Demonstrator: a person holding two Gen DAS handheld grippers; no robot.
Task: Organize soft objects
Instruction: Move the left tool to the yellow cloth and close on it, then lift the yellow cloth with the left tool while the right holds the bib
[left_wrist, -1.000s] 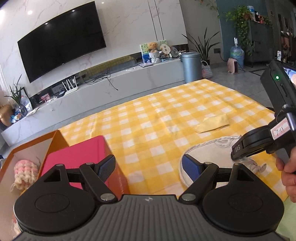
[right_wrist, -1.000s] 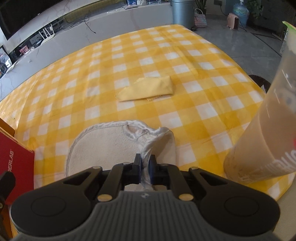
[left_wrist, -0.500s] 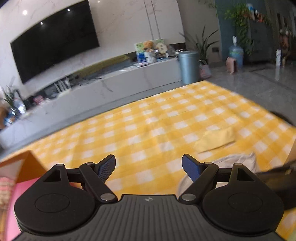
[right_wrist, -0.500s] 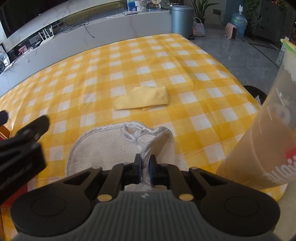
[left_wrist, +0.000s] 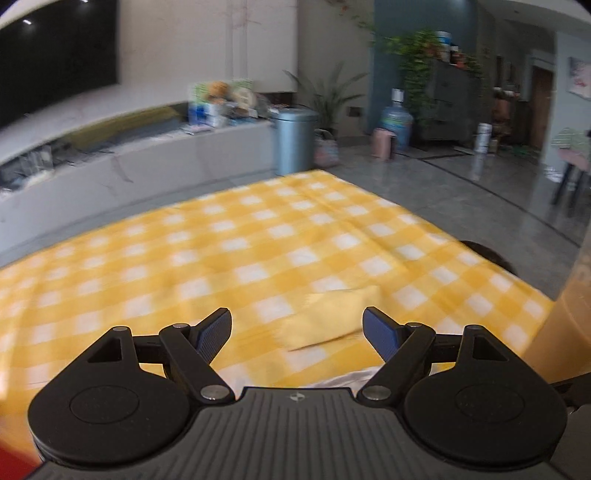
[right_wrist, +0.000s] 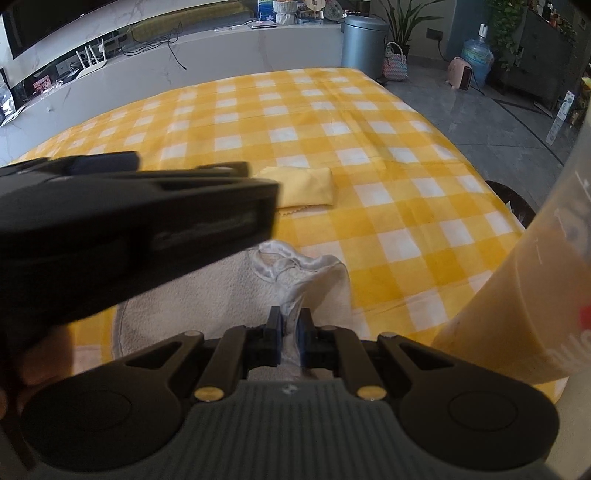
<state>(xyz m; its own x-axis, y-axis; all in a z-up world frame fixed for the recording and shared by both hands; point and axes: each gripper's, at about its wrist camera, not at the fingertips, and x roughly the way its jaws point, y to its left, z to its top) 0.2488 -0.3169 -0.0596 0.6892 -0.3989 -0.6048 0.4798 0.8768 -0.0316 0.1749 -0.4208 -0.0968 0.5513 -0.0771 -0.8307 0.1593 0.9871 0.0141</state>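
Observation:
A white terry bib (right_wrist: 236, 291) with a satin-edged neck lies near the front of the yellow checked tablecloth (right_wrist: 295, 122). My right gripper (right_wrist: 289, 332) is shut on the bib's near edge, which bunches up between the pads. Beyond it lies a folded yellow cloth (right_wrist: 306, 186). In the left wrist view that yellow cloth (left_wrist: 328, 317) sits blurred just ahead of the right fingertip of my left gripper (left_wrist: 297, 330), whose jaws stand wide open and hold nothing. The left gripper's body (right_wrist: 122, 229) crosses the left of the right wrist view above the bib.
A tall cup of orange-beige drink (right_wrist: 532, 295) stands at the table's right front corner, close to my right gripper. A grey bin (left_wrist: 295, 142) and a white TV bench (right_wrist: 221, 48) stand beyond the far edge. A red box corner (left_wrist: 14, 461) shows at lower left.
My left gripper has swung right, away from the red box and cardboard box, and now hangs over the bib facing the yellow cloth. The right gripper has stayed shut on the bib.

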